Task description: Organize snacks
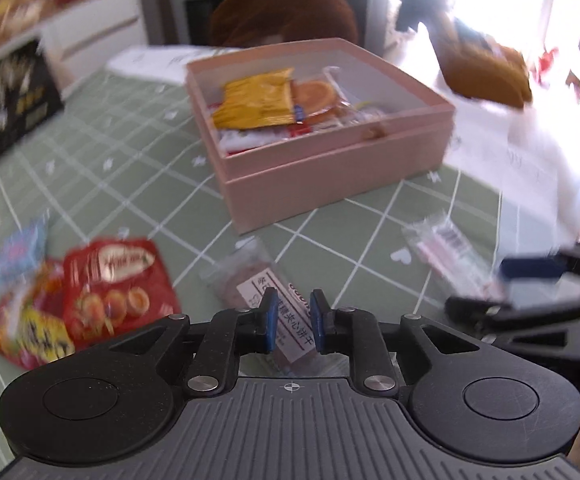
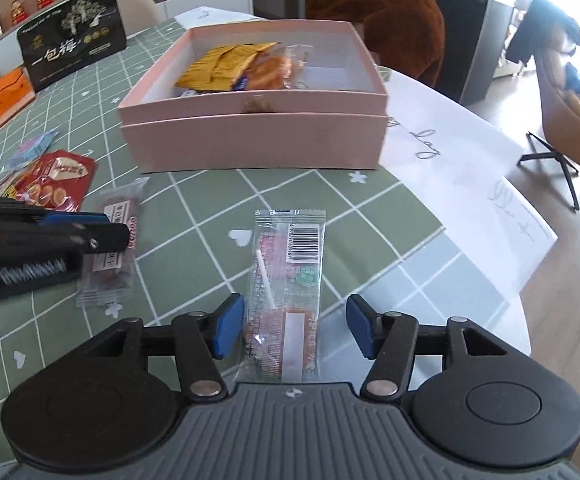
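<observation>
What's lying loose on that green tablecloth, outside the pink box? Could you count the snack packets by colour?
Clear packets: 2, the lollipop packet and the brown biscuit packet
Red packets: 2, the red packet and another tucked under it
Blue-pink packets: 1
Total: 5

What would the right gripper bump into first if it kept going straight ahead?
Probably the clear lollipop packet, lying on the green tablecloth between the right gripper's open fingers. The pink box sits farther beyond.
</observation>
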`<state>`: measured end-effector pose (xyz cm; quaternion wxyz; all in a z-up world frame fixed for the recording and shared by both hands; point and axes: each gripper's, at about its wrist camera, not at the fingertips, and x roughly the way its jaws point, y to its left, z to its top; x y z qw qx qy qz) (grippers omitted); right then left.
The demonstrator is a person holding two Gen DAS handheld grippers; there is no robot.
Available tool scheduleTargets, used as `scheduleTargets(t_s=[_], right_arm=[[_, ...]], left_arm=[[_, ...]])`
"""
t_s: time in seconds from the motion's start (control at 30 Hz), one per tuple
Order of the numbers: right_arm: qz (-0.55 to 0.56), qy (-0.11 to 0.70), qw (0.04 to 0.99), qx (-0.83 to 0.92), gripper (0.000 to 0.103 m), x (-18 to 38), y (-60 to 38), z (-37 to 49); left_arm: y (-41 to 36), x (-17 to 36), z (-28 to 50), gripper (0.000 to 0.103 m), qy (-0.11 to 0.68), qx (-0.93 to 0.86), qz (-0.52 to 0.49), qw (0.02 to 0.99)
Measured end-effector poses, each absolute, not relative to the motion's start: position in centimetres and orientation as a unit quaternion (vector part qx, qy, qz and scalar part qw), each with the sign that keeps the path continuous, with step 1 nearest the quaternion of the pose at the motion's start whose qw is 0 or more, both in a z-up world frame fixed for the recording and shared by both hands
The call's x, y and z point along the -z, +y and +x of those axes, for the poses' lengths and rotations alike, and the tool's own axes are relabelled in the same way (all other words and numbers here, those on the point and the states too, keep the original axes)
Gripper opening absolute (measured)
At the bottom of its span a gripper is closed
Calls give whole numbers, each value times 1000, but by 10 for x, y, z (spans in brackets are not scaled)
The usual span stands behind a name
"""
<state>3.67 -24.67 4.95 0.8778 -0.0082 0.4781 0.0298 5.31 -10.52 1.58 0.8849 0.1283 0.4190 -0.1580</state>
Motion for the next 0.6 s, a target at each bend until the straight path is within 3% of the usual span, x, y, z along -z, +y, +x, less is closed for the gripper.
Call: scheduleTargets(t_s=[0.23,0.43,0.6], right_arm=[[-10,469,883,-28,67,-46,-250,35],[-10,457,889,-28,70,-44,-251,31],[-12,454,891,-32,71,-44,-252,29]], left_arm=[[-100,-6,40,28,388,141,226,882],[-81,-11,38,52,401,188,158,882],[-42,-31,33,48,405,179,43,896]])
